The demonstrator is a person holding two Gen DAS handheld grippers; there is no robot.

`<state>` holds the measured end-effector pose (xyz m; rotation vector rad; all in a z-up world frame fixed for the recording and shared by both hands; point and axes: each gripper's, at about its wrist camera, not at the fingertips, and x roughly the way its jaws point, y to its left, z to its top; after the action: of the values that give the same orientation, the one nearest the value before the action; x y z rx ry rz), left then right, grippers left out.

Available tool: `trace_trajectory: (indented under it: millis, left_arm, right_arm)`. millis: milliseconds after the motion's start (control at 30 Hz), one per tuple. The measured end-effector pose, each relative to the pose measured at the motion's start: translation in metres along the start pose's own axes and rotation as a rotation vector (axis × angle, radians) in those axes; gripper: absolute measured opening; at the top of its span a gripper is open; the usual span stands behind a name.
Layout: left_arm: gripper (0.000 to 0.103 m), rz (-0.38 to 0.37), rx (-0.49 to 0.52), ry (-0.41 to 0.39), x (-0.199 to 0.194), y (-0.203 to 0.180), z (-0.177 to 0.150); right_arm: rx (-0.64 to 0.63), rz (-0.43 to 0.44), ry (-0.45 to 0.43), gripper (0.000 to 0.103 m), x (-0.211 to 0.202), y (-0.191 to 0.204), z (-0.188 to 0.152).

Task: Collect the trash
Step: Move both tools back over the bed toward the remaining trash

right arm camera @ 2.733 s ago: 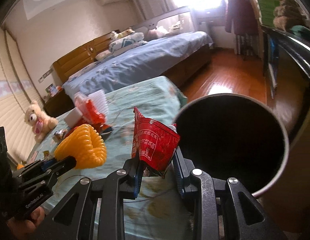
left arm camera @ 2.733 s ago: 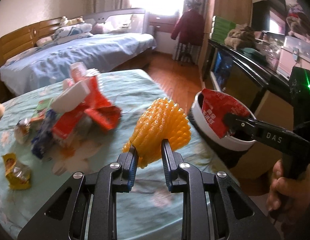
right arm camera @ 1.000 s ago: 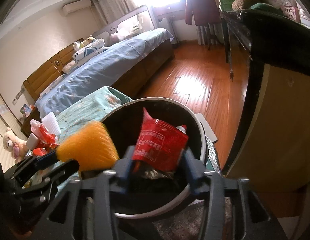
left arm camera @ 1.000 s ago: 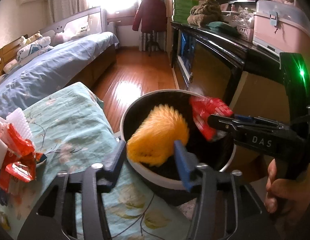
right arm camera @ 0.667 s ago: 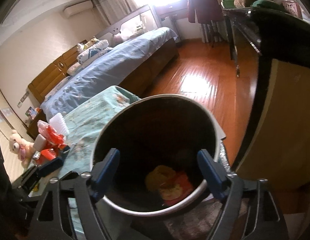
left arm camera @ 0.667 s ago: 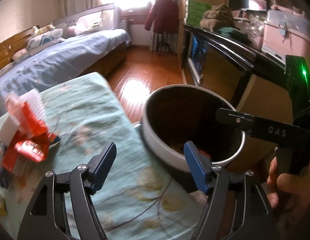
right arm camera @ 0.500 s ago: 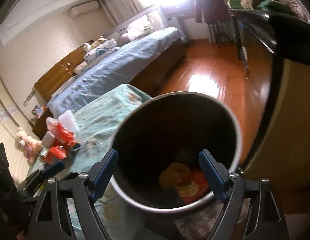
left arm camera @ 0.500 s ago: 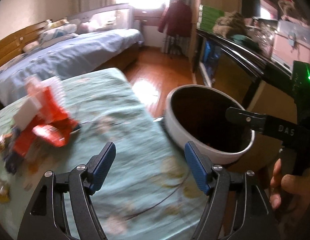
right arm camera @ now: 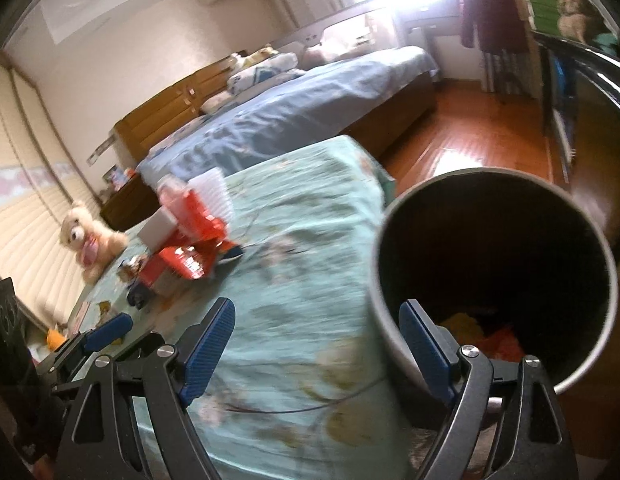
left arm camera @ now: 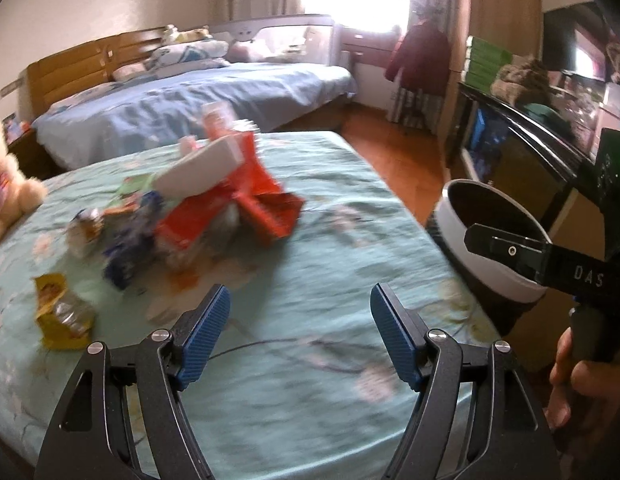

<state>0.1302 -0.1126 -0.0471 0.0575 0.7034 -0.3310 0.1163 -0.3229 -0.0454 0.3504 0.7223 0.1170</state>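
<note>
Both loads are now in the trash bin (right arm camera: pixel 493 276). The yellow foam fruit net (right arm camera: pixel 463 325) and the red snack wrapper (right arm camera: pixel 505 343), which were clamped in the grippers over the bin mouth a second ago, lie at the bottom of the bin. The jaws of both grippers have just been opening, and nothing is between them.

Left gripper (left arm camera: pixel 300 336): jaws wide apart, empty. It has swung away from the bin and now points down at the teal floral bedspread (left arm camera: pixel 341 240), toward the remaining trash pile (left arm camera: pixel 214 216). The bin stands at the right edge of the bedspread, well apart from this gripper.

Right gripper (right arm camera: pixel 317 344): jaws wide apart, empty. One fingertip is in front of the near rim of the bin and the other is over the bedspread to the left of the bin, so this gripper is only partly turned away from the bin. A hand (left arm camera: pixel 569 380) grips its handle.

Remaining work, judged from the layout: the pile of red cartons and wrappers sits left of the bin, near mid-bedspread. A yellow snack packet (left arm camera: pixel 60 316) lies farther left of the bin, beyond the pile. One deposit cycle is complete; the next calls for a reach to the pile.

A teddy bear (right arm camera: pixel 88 240) sits far left of the bin. It is probably not trash.
</note>
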Motion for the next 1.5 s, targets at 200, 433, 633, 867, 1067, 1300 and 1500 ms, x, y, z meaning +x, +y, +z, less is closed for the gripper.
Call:
trace_trajectory:
  millis: [200,433,633,867,1067,1300,1500]
  left_arm:
    - [0.074,0.06,-0.048,-0.006,-0.01,0.03,-0.011]
    - [0.074,0.119,-0.118,-0.011,-0.022,0.061,-0.02]
    - [0.075,0.184,-0.17,-0.021,-0.033,0.088,-0.027]
    - [0.079,0.276,-0.231,-0.035,-0.043,0.122,-0.03]
    - [0.081,0.315,-0.285,-0.018,-0.038,0.152,-0.029]
    - [0.081,0.302,-0.319,0.032,-0.019,0.172,-0.031]
    - [0.081,0.292,-0.337,0.066,-0.004,0.18,-0.031]
  right_arm:
    - [-0.047,0.044,0.041,0.086,0.017,0.028,-0.007]
    - [-0.102,0.089,0.071,0.087,0.034,0.056,-0.01]
    - [-0.147,0.118,0.095,0.088,0.055,0.077,-0.011]
    - [-0.172,0.125,0.112,0.088,0.078,0.089,-0.003]
    - [-0.196,0.127,0.122,0.088,0.095,0.099,0.005]
    - [-0.215,0.117,0.136,0.088,0.119,0.105,0.016]
    - [-0.223,0.105,0.153,0.088,0.138,0.109,0.023]
